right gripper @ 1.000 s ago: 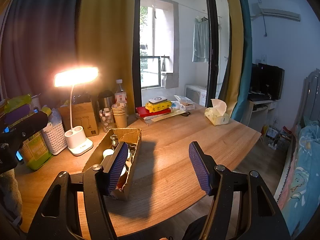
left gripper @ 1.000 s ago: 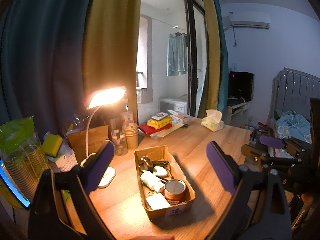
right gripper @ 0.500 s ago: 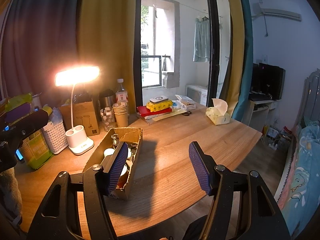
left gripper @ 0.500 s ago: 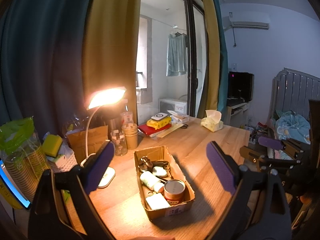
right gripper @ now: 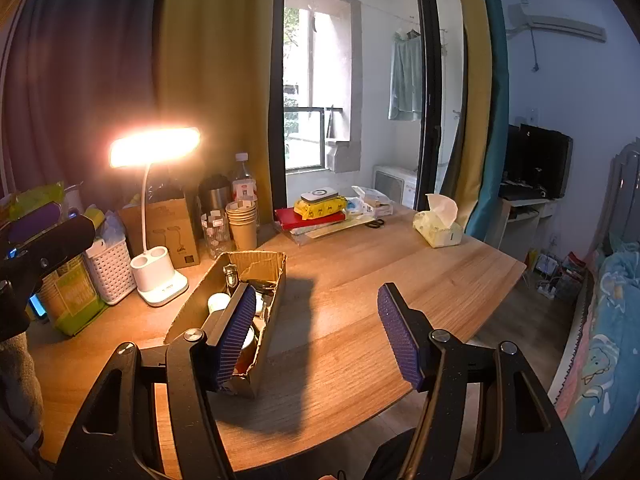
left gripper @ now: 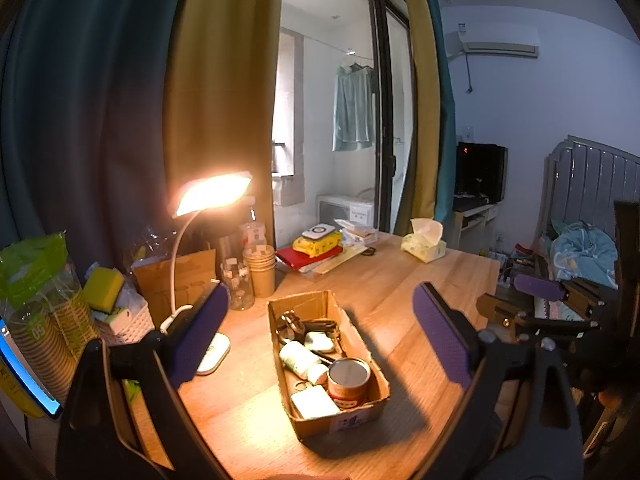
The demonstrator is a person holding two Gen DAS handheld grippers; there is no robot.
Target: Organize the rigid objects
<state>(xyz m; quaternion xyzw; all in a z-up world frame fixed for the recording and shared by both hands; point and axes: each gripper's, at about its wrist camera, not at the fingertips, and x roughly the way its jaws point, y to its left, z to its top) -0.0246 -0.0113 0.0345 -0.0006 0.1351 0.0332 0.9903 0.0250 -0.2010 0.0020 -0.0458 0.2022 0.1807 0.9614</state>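
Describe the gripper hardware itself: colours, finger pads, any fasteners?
Left gripper and right gripper look alike: black angular plastic frames with triangular cut-outs, silver round screw heads at the finger pivots, and flat fingers faced with ribbed purple-blue rubber pads. No cables or sleeves are visible.

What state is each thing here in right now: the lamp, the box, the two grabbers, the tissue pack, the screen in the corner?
Desk lamp: switched on, glowing.
Cardboard box: open on top, holding small items.
Can: upright inside the box.
Left gripper: open, holding nothing.
Right gripper: open, holding nothing.
Tissue pack: opened, a tissue sticking up.
Paper cups: stacked, upright.
Screen: dark.
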